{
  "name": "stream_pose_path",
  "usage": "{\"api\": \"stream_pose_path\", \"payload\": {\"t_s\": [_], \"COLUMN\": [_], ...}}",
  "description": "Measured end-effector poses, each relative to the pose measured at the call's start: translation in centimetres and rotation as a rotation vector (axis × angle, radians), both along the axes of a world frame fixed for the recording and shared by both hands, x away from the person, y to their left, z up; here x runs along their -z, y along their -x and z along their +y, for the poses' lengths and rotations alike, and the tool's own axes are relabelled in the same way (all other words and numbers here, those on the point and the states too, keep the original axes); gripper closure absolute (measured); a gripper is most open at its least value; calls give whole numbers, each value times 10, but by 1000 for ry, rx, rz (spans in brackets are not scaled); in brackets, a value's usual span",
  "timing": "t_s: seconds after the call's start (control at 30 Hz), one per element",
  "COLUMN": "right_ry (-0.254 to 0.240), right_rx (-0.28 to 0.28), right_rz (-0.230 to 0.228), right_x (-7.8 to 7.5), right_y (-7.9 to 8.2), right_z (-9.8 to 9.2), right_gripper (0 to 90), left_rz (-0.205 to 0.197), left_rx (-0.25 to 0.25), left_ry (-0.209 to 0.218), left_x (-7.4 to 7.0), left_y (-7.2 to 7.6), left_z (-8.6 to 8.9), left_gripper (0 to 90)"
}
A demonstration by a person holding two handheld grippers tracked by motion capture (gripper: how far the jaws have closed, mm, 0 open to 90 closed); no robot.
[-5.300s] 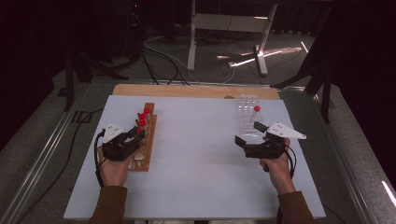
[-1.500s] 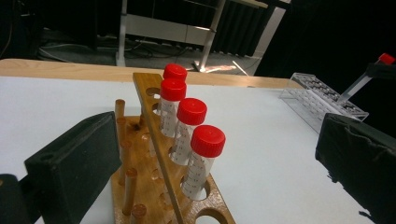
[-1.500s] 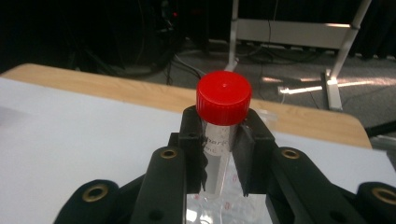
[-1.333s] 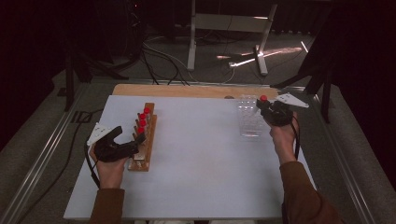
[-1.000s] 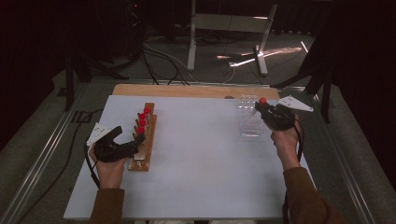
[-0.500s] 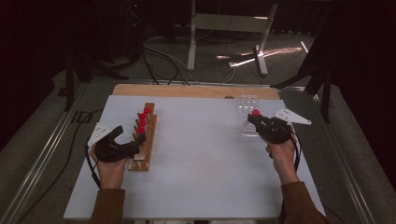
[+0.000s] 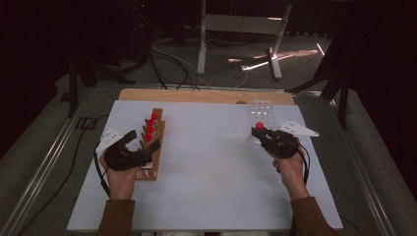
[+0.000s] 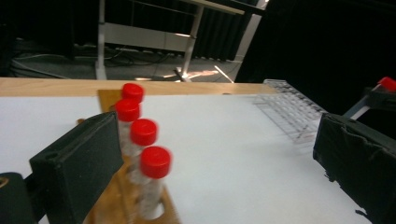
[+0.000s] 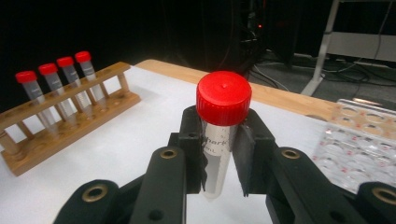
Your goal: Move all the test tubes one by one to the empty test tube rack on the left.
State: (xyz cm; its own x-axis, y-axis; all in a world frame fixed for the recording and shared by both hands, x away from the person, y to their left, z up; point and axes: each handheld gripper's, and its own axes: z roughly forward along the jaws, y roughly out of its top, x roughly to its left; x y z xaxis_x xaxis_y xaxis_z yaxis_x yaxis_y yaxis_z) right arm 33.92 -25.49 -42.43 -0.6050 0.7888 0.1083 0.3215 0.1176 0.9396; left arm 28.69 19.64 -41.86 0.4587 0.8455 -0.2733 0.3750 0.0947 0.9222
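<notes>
Right gripper [image 9: 223,163] has a red-capped tube [image 9: 219,135] pinched upright between its two black pads, jaws clamped on the clear body just under the cap, and the printed label peeks out between them. From the high view that same tube [image 7: 259,129] rides above the white table [image 7: 206,167], its red cap at the front of the right gripper [image 7: 263,135], just beside the near edge of the clear plastic rack [image 7: 260,109] at the table's far right. In the right gripper view the clear rack [image 9: 364,140] sits close on the right, its round wells in rows, and the tube is apart from it, not in any well. Over on the other side, the left gripper [image 7: 142,142] hangs with its jaws spread wide around the near end of the wooden rack [image 7: 153,147]; nothing is gripped. The left gripper view shows it well: one black pad on each side, and four red-capped tubes [image 8: 140,135] standing in a line in the wooden rack [image 8: 140,210] near the left-hand pad, a bit blurred. Whether that pad touches the rack I cannot tell. In the right gripper view the wooden rack [image 9: 65,126] lies well off across the table, four tubes upright in it, with empty holes at its near end
</notes>
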Motion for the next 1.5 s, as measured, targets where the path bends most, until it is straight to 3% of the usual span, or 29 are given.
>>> {"api": "stream_pose_path", "payload": {"t_s": [0.27, 0.63, 0.77, 1.03, 1.27, 1.5], "right_ry": [23, 35, 38, 52, 72, 85], "right_rx": [-51, -115, -134, -182, -223, -247], "right_rz": [4, 10, 11, 6, 7, 13], "right_x": [2, 3, 3, 2, 1, 1], "right_y": [6, 14, 17, 24, 29, 32], "right_z": [15, 33, 39, 53, 65, 72], "right_gripper": [741, 740, 740, 740, 740, 740], "left_rz": [27, 19, 36, 44, 63, 88], "left_rx": [77, 180, 205, 248, 287, 290], "left_ry": [-43, -48, -79, -98, -116, -137], "left_x": [-11, -22, -23, -25, -25, -23], "left_y": [1, -5, -10, -15, -19, -21], "left_z": [-31, -78, -95, -120, -135, -148], "left_gripper": [20, 51, 62, 68, 70, 95]}}
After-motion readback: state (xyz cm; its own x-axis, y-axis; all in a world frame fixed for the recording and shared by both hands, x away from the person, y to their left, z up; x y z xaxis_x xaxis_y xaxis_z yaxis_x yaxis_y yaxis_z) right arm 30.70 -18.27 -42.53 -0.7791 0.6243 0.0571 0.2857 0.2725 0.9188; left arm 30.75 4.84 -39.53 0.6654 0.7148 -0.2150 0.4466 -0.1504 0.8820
